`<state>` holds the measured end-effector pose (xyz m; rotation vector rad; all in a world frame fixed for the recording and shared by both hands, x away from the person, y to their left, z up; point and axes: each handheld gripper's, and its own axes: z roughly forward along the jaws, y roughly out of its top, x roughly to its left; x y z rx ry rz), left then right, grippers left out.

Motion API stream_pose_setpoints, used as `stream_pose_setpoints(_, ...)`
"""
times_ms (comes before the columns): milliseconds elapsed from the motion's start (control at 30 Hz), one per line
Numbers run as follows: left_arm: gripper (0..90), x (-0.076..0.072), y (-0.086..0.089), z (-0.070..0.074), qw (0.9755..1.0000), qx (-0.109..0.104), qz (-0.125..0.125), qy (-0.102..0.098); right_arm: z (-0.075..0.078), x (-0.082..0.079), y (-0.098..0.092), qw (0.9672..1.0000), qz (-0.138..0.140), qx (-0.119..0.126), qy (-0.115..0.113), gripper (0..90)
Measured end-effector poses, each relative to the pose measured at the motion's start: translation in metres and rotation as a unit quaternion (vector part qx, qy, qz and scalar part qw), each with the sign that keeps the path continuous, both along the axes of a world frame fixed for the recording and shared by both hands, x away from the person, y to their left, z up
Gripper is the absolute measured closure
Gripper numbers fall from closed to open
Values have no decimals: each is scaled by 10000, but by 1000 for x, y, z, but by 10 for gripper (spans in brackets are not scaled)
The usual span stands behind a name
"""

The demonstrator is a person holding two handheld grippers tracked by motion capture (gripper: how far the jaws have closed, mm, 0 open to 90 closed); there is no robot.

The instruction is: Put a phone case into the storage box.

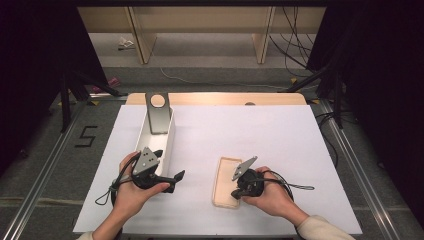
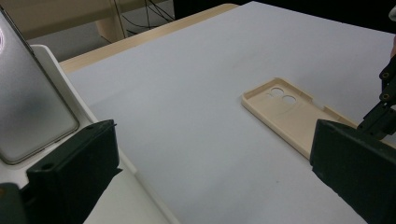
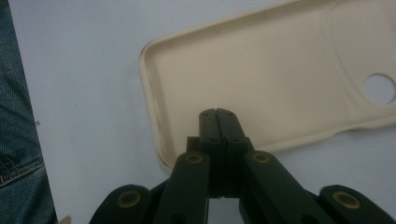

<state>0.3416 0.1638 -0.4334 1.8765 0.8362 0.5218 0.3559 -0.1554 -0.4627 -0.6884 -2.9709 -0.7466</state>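
A white sheet covers the table [image 1: 280, 135] under the high view, dark floor around it. The beige phone case [image 1: 226, 182] lies open side up, long axis running away from the person, just left of the right gripper [image 1: 238, 192]; the left gripper [image 1: 170, 181] sits by a white tray [image 1: 170, 140] holding a phone [image 1: 159, 112].

In the left gripper view, its jaws stand spread wide, the case [image 2: 289, 114] off to their right.

In the right gripper view, the jaws are pressed together, empty, tips over the case's [image 3: 261, 79] near wall. The right hand is nearer.
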Motion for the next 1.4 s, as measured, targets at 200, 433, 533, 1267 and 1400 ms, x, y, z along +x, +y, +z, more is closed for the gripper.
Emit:
stream_pose_setpoints(200,8,0,-1,0,10000,35,-13,-16,0,2,-4,10000,-15,-83,5,900)
stream_pose_setpoints(433,8,-1,-2,0,10000,44,-34,-16,0,3,-10,9999,-80,-141,10,900)
stream_pose_setpoints(533,8,-1,-2,0,10000,60,-41,-29,0,3,-10,9998,-93,-174,16,900)
stream_pose_setpoints(1267,8,0,-6,-1,9998,119,-125,-38,15,0,-8,9978,490,-28,-435,414)
stream_pose_setpoints(1400,9,1,-6,-2,9998,120,-129,-25,16,-1,-9,9973,581,-121,-436,347)
